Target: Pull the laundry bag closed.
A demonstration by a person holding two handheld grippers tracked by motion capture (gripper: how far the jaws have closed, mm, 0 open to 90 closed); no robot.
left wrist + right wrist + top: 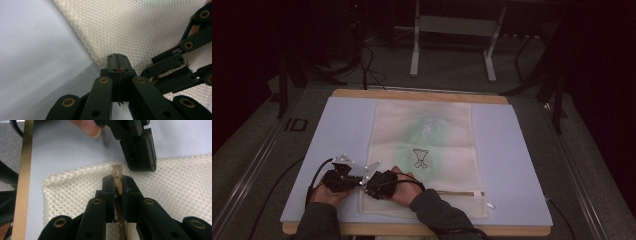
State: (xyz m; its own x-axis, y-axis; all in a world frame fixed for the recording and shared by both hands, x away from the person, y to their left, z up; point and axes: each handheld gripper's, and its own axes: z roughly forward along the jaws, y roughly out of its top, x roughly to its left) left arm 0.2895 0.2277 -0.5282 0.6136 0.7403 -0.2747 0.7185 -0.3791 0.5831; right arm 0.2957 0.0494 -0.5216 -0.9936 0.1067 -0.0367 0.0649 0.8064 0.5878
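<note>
A cream mesh bag (427, 145) with a green print and a small dark figure lies flat on the pale blue mat (512, 165). Its tan zipper (459, 193) runs along the near edge. Both grippers meet at the bag's near left corner. My left gripper (361, 180) is shut, its jaws pinching the mesh edge (117, 61). My right gripper (368, 187) is shut on the end of the zipper (117, 178), which stands up between its jaws. The left gripper (142, 167) rests on the mesh just beyond that zipper end. The right gripper (151, 76) lies beside the left jaws.
The mat sits on a wooden table whose edge (412, 94) shows at the back and also close by (23, 170). Behind the table stand the white legs of another desk (414, 45) and floor cables (367, 65). A thumb (87, 127) holds the left gripper.
</note>
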